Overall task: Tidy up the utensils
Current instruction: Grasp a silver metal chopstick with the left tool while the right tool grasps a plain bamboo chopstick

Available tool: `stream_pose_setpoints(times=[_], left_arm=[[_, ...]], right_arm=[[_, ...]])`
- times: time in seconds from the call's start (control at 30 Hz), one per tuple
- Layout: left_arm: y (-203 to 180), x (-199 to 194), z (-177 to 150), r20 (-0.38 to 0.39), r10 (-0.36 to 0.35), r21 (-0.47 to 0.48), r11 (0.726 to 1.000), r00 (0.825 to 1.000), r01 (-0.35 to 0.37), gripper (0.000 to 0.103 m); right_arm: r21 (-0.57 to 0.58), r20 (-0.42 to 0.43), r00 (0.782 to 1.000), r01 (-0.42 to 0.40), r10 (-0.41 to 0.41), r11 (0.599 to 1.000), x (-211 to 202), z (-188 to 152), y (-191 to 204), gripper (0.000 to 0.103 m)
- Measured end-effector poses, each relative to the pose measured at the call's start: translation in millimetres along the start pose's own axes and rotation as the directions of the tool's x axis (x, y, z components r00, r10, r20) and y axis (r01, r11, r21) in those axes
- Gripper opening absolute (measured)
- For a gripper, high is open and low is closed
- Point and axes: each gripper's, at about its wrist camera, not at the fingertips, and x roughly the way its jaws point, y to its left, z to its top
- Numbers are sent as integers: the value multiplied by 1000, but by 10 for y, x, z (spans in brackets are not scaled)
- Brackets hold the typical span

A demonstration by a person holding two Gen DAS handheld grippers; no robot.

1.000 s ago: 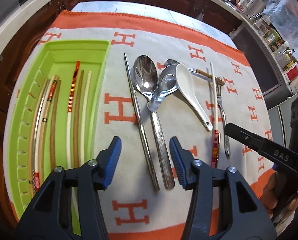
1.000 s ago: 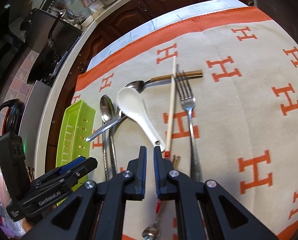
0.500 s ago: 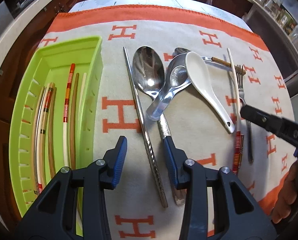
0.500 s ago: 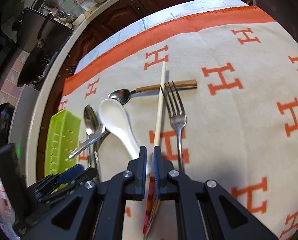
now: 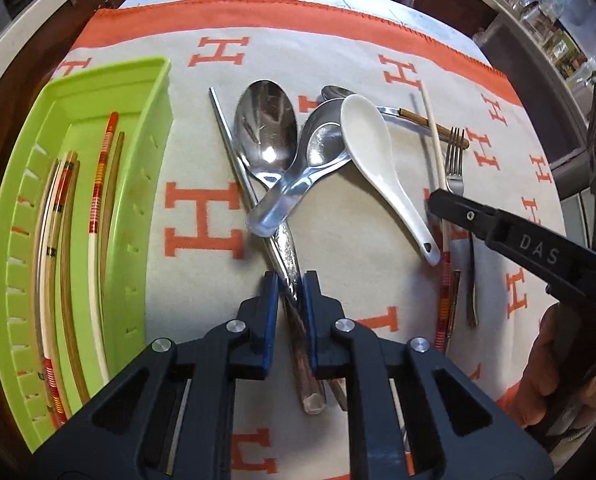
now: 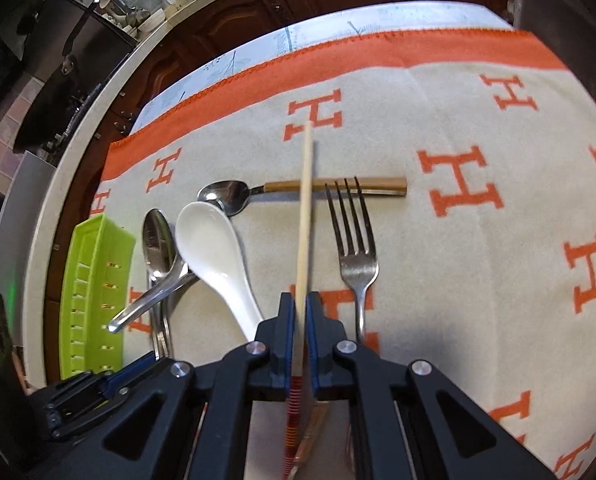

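Several chopsticks already laid in green tray [image 5: 154, 92]; spoons, fork [image 6: 355, 256] left on blanket-covered bench. Left gripper [image 5: 290, 300] clamped around metal chopstick [image 5: 234, 152] beside large spoon handle. Right gripper [image 6: 298, 320] closed on pale chopstick [image 6: 305, 208]

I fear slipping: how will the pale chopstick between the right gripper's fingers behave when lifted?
The chopstick looks thin and straight, so probably stiff and light. The right gripper grips it nearer its striped end, so the long tip may pivot downward. It crosses the wooden-handled spoon, perhaps nudging it.
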Motion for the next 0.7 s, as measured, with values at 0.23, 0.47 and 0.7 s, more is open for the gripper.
stream_pose_setpoints(times=[0.23,0.47,0.7], left_arm=[[152,-130,-165,5,-75,-53,996,997,76,3],[210,-303,-330,21,-131,-79,988,991,133,3],[248,-712,-477,109,-181,-74,979,977,190,3]], right_arm=[[14,-9,996,-87,87,996,-143,-107,-3,5],[-6,-16,985,-171,171,985,-299,-190,156,5],[-40,-18,973,-229,229,973,-500,-268,393,5]])
